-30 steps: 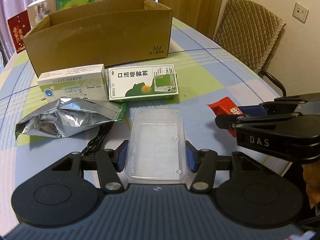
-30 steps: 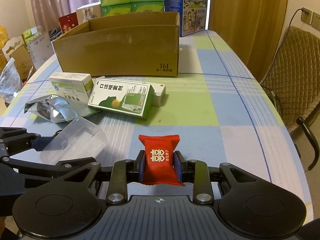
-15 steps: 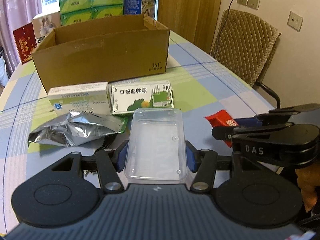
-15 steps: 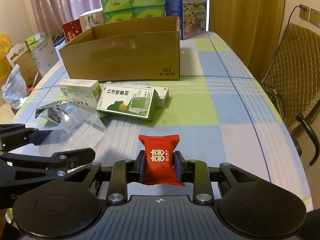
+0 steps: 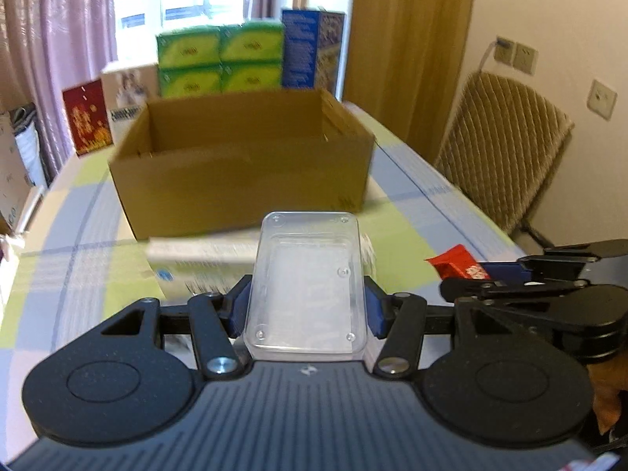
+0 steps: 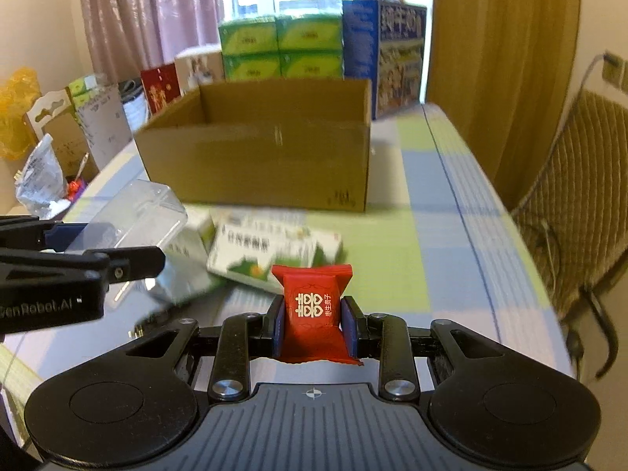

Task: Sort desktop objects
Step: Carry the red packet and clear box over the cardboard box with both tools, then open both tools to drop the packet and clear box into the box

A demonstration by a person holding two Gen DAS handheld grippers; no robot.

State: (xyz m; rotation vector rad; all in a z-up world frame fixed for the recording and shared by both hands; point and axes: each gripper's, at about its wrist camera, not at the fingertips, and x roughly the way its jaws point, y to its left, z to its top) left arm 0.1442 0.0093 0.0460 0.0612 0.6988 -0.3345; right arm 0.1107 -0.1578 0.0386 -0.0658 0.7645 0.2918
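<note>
Left wrist view: clear plastic box [image 5: 304,286] hides blurred medicine cartons [image 5: 196,265]

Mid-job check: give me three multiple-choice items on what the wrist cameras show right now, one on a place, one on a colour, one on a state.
1. Where is the cardboard box relative to the medicine boxes on the table?
A. Behind them
B. In front of them
C. On top of them

2. What colour is the candy packet in the right gripper?
A. Green
B. Red
C. Silver

3. What state is the left gripper in?
A. Open and empty
B. Shut on nothing
C. Shut on the clear plastic case

Answers: 1 A, the box sits farther from the camera than the medicine boxes. 2 B, the wrapper is red with white characters. 3 C, both pads press the case's sides.
</note>
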